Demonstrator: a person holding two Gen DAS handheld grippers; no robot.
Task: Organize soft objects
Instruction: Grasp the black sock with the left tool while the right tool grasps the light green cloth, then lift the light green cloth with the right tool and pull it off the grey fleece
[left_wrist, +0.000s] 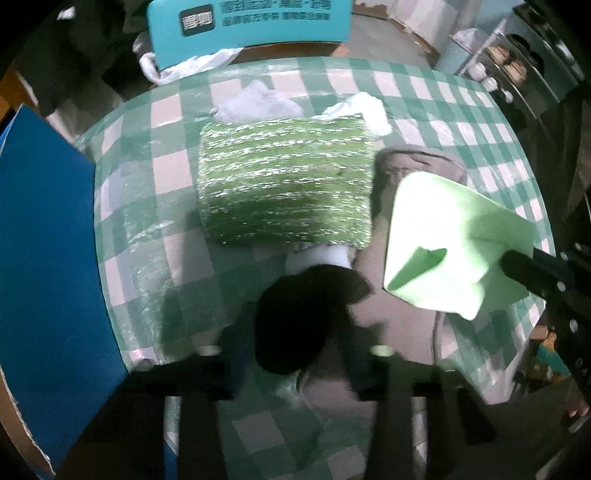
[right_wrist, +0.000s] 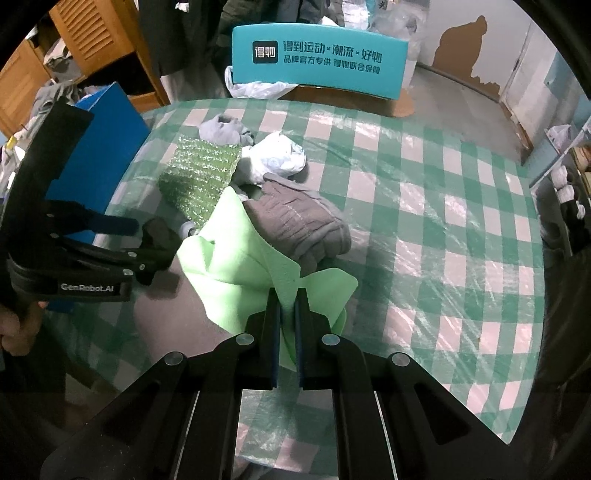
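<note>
Right gripper (right_wrist: 287, 295): jaws nearly closed, pinching a fold of the thin light-green cloth (right_wrist: 236, 266). The grip is on the edge only and most of the sheet drapes forward and left of the fingers. It looks lifted off the green-and-white checked tablecloth under clear plastic film (right_wrist: 443, 221), though I can't be sure.

Left gripper (right_wrist: 155, 254): clamped on a dark fuzzy soft item (left_wrist: 306, 317). The left wrist view is blurred, so finger contact is unclear there; the right wrist view shows the tips closed around it.

Risks:
- The green cloth is held by a narrow fold, so a quick swing could slip it out.
- Its hanging end sits just over the grey ribbed knit garment (right_wrist: 299, 225) and could snag or drag it.
- The two grippers are near each other, so crossing paths could tangle the loads.
- The plastic film is slick and wrinkled, so anything dropped may slide.

View differences:
- The left wrist view shows the full face of the green glittery rectangular sponge pad (left_wrist: 284, 181), with a white piece under its near edge.
- The right wrist view shows the pile order further back: crumpled white cloth (right_wrist: 277, 155), then the pale grey fabric bundle (right_wrist: 225, 129), then the teal printed box (right_wrist: 317, 59) off the far edge.
</note>
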